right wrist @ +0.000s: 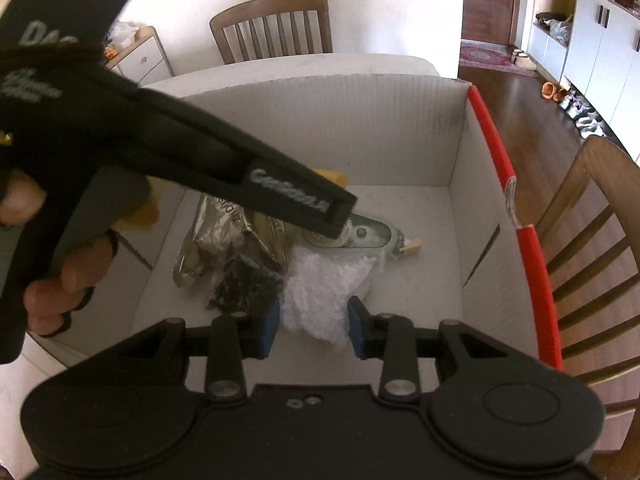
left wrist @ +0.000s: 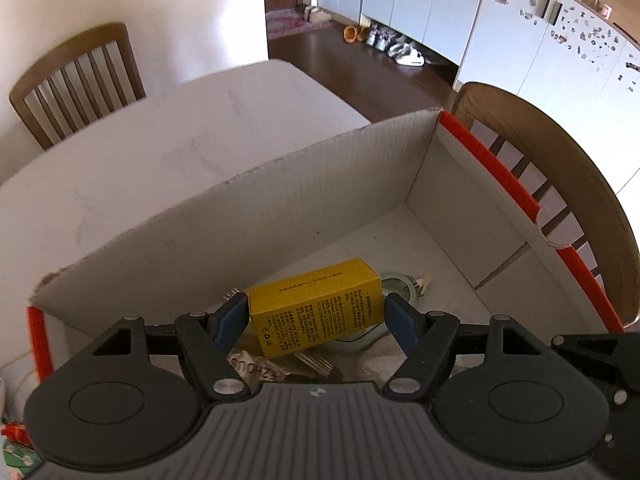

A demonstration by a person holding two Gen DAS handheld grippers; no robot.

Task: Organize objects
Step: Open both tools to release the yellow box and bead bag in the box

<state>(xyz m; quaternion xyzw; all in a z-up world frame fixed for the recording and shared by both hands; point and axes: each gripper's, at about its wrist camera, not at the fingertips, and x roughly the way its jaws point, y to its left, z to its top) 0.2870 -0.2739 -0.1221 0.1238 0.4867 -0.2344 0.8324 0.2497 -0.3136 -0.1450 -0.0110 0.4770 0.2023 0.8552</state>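
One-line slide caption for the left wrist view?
Left tongs hold a yellow printed carton over the white corrugated cardboard box, above items already inside.

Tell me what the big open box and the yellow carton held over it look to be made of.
Big box: corrugated cardboard, matte white; fluted ribbing shows on its inner walls and the top edge is rough-cut.
Yellow carton: apparently thin paperboard, smooth printed finish; crisp folded edges and fine black print.

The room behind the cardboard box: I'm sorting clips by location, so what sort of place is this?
Most likely a home dining area: a white table with wooden chairs, shoes lined along the floor by white cabinets, and a fridge covered in magnets.
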